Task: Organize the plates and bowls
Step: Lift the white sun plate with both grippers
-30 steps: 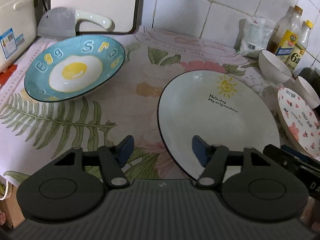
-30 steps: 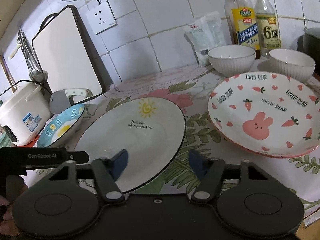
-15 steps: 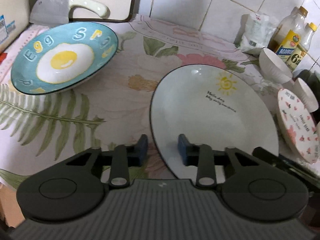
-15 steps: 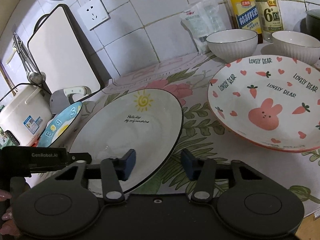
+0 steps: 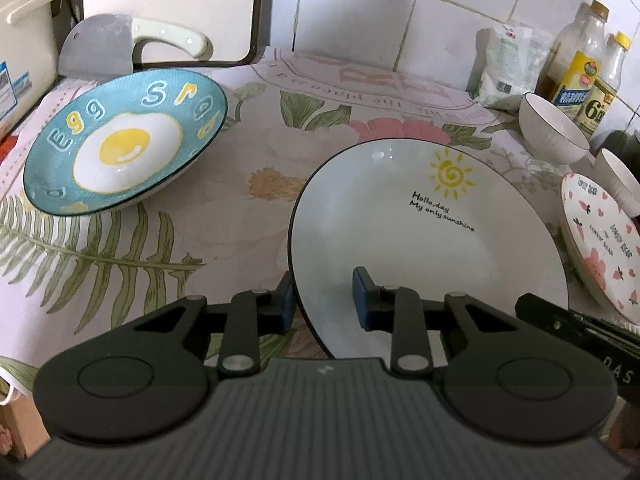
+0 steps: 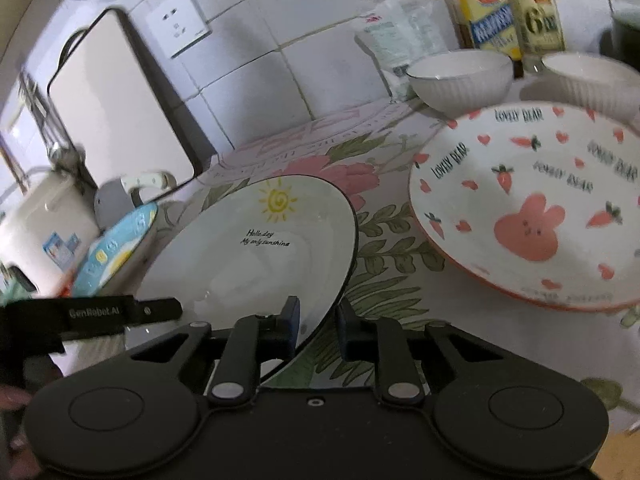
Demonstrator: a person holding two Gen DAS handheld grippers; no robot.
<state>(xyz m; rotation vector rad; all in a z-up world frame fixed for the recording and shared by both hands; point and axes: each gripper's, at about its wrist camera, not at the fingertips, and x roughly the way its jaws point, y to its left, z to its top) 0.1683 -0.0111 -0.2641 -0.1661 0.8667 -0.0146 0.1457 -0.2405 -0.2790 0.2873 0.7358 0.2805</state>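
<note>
A white sun plate (image 5: pixel 424 232) with a black rim lies in the middle of the floral cloth; it also shows in the right wrist view (image 6: pixel 256 256). My left gripper (image 5: pixel 322 300) straddles its near left rim, jaws partly closed with a gap. My right gripper (image 6: pixel 318 318) straddles its near right rim, jaws narrow; contact is unclear. A blue egg plate (image 5: pixel 124 148) sits at the left. A pink rabbit plate (image 6: pixel 532 208) sits at the right. Two white bowls (image 6: pixel 460 76) (image 6: pixel 592 80) stand behind it.
A cleaver (image 5: pixel 120 44) and a cutting board (image 5: pixel 172 4) lean at the back left beside a white rice cooker (image 6: pixel 44 220). Two bottles (image 5: pixel 580 68) and a bag (image 5: pixel 508 64) stand against the tiled wall at the back right.
Both grippers have closed in from wide open and moved onto the sun plate's near rim. The right wrist view has moved nearer to the plates and is blurred.
</note>
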